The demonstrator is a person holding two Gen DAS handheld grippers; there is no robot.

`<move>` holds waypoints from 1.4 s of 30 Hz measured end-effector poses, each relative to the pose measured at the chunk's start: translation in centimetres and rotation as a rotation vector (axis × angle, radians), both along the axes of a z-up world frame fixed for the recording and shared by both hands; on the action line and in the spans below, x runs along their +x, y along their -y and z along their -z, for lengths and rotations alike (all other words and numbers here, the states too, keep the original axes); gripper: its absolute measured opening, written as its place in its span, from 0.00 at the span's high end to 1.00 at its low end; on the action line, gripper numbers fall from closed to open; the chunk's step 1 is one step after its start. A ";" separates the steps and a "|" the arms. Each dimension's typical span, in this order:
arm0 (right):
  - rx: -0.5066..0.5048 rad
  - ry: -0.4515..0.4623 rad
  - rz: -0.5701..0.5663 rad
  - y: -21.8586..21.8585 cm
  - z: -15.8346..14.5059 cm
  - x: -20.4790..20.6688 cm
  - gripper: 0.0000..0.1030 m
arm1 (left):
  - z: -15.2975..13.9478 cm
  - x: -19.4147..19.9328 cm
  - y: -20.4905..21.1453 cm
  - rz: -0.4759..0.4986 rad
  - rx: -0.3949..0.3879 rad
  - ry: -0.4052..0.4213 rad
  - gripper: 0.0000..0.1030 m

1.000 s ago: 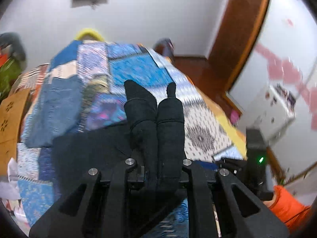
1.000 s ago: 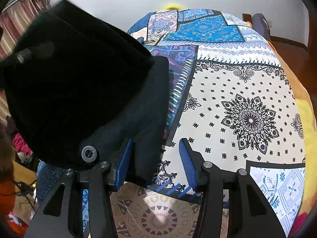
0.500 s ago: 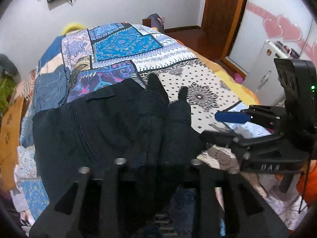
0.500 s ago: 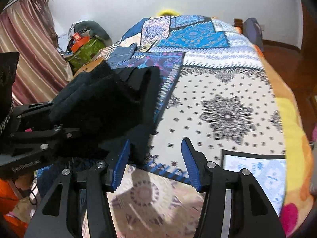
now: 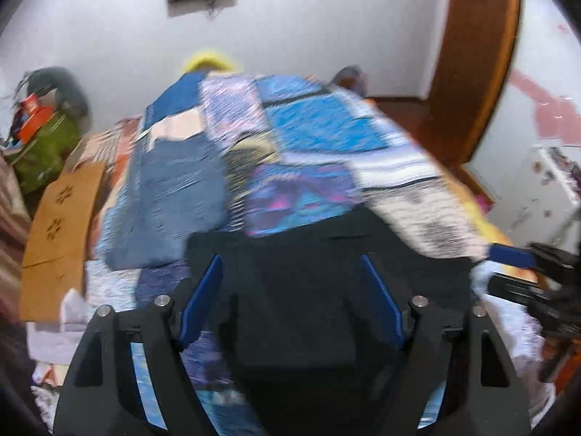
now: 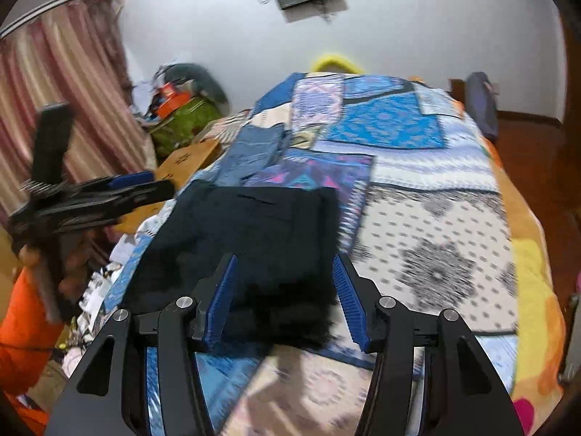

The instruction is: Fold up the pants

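On the left, our left tool (image 5: 290, 301) hangs over the black pants (image 6: 254, 239), its jaws opening with nothing pressed between the pads; the pants lie folded near the bed's (image 6: 454, 225) near-left edge. Since that edge is close, we judge a careless nudge could slide the stack off toward the clutter beside the bed. To the right, our right tool (image 6: 283, 298) stands moderately wide over the pants' near end, gripping nothing, and the patterned cover beyond offers ample open room.
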State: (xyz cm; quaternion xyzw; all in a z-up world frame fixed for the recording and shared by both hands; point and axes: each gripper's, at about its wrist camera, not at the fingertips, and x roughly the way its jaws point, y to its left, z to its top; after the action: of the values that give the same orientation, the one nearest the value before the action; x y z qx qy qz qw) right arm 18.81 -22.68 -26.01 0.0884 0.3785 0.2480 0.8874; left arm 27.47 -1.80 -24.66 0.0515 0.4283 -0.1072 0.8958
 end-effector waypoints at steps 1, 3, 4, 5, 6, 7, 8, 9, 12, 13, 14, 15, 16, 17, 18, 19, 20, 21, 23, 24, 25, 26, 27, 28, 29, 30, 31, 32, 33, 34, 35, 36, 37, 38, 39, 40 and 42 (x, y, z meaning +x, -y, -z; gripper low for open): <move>-0.006 0.006 -0.020 -1.0 0.2 0.4 0.51 | 1.0 0.8 -0.7 -0.019 0.023 -0.024 0.40; -0.035 0.000 -0.067 -3.1 0.9 1.3 0.51 | 3.6 2.6 -2.2 -0.073 0.061 -0.094 0.45; -0.051 -0.008 -0.082 -3.7 1.3 1.5 0.51 | 4.6 3.1 -2.7 -0.089 0.068 -0.113 0.45; -0.076 -0.024 -0.098 -4.4 2.0 1.8 0.51 | 5.8 3.6 -3.3 -0.106 0.069 -0.137 0.45; -0.105 -0.045 -0.108 -5.0 2.9 2.1 0.51 | 6.9 3.9 -3.8 -0.114 0.058 -0.160 0.43; -0.124 -0.064 -0.120 -5.2 3.6 2.2 0.51 | 7.6 4.1 -4.1 -0.116 0.043 -0.166 0.41; -0.143 -0.084 -0.135 -5.3 4.6 2.2 0.51 | 8.2 4.2 -4.2 -0.118 0.040 -0.161 0.33; -0.144 -0.082 -0.134 -5.2 5.0 2.1 0.53 | 8.5 4.4 -4.3 -0.122 0.048 -0.146 0.27; -0.130 -0.074 -0.108 -3.8 5.1 1.1 0.54 | 7.8 5.3 -5.2 -0.123 0.029 -0.141 0.29; -0.119 -0.080 -0.095 -3.4 5.0 0.9 0.54 | 7.3 5.5 -5.5 -0.130 0.029 -0.129 0.32; -0.109 -0.085 -0.082 -2.8 4.8 0.7 0.54 | 6.5 6.1 -5.8 -0.144 0.053 -0.105 0.36; -0.104 -0.087 -0.073 -2.5 4.7 0.4 0.54 | 5.8 6.6 -5.9 -0.158 0.079 -0.082 0.37; -0.098 -0.094 -0.066 -2.2 4.6 0.2 0.54 | 5.3 7.1 -6.1 -0.166 0.095 -0.065 0.37; -0.088 -0.104 -0.060 -1.9 4.6 0.0 0.54 | 4.9 7.9 -6.3 -0.170 0.104 -0.056 0.37; -0.079 -0.110 -0.055 -1.8 4.6 -0.2 0.53 | 4.9 8.8 -6.5 -0.169 0.115 -0.059 0.37; -0.067 -0.116 -0.049 -1.5 4.5 -0.4 0.53 | 5.1 9.9 -6.6 -0.169 0.143 -0.065 0.37; -0.064 -0.118 -0.048 -1.4 4.5 -0.6 0.53 | 5.5 10.6 -6.5 -0.168 0.166 -0.071 0.37; -0.064 -0.119 -0.048 -1.4 4.6 -0.7 0.53 | 6.4 11.6 -6.4 -0.158 0.204 -0.091 0.37; -0.085 -0.118 -0.058 -1.6 5.0 -0.6 0.52 | 8.3 12.9 -6.3 -0.127 0.255 -0.146 0.37; -0.092 -0.115 -0.063 -1.7 5.1 -0.5 0.50 | 9.3 13.2 -6.3 -0.116 0.263 -0.174 0.37; -0.092 -0.115 -0.067 -1.7 5.2 -0.4 0.48 | 10.3 13.3 -6.5 -0.105 0.263 -0.205 0.37; -0.096 -0.117 -0.077 -1.7 5.4 -0.1 0.48 | 11.0 13.0 -6.7 -0.095 0.261 -0.225 0.36; -0.099 -0.116 -0.084 -1.7 5.5 0.1 0.48 | 11.5 12.6 -6.9 -0.092 0.255 -0.230 0.37; -0.111 -0.109 -0.088 -1.6 5.5 0.5 0.47 | 11.5 12.0 -7.3 -0.089 0.241 -0.222 0.38; -0.127 -0.102 -0.086 -1.5 5.6 1.0 0.47 | 11.5 11.4 -7.5 -0.085 0.234 -0.223 0.39; -0.139 -0.097 -0.080 -1.3 5.7 1.4 0.47 | 11.5 10.6 -7.9 -0.078 0.226 -0.231 0.39; -0.151 -0.097 -0.074 -1.0 5.9 2.1 0.47 | 11.4 9.7 -8.5 -0.073 0.212 -0.240 0.39; -0.154 -0.103 -0.067 -0.6 6.1 2.9 0.47 | 11.4 9.1 -8.8 -0.071 0.199 -0.247 0.39; -0.156 -0.109 -0.053 -0.2 6.2 3.8 0.47 | 11.4 7.9 -9.3 -0.071 0.175 -0.260 0.39; -0.161 -0.109 -0.040 0.1 6.3 4.4 0.47 | 11.3 6.6 -9.8 -0.070 0.146 -0.271 0.39; -0.172 -0.107 -0.024 0.3 6.3 5.1 0.47 | 11.1 5.6 -9.9 -0.073 0.129 -0.276 0.39; -0.184 -0.103 -0.010 0.4 6.3 5.7 0.47 | 10.9 4.0 -10.1 -0.076 0.105 -0.279 0.39; -0.199 -0.097 0.004 0.5 6.2 6.3 0.47 | 10.6 2.3 -10.3 -0.080 0.088 -0.276 0.39; -0.212 -0.090 0.014 0.4 6.1 6.7 0.47 | 10.5 1.1 -10.2 -0.083 0.081 -0.272 0.39; -0.222 -0.084 0.021 0.4 5.8 7.0 0.47 | 10.4 -0.6 -10.1 -0.086 0.075 -0.261 0.39; -0.224 -0.080 0.026 0.4 5.5 7.3 0.47 | 10.1 -2.4 -9.9 -0.088 0.067 -0.249 0.39; -0.213 -0.076 0.034 0.5 4.8 7.5 0.47 | 9.6 -4.9 -9.6 -0.091 0.043 -0.239 0.39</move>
State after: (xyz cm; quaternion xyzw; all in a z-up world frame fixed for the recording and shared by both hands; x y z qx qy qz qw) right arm 26.29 -23.14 -30.79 0.0095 0.4343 0.1877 0.8809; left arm 22.57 7.82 -34.25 0.0379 0.5360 -0.0627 0.8411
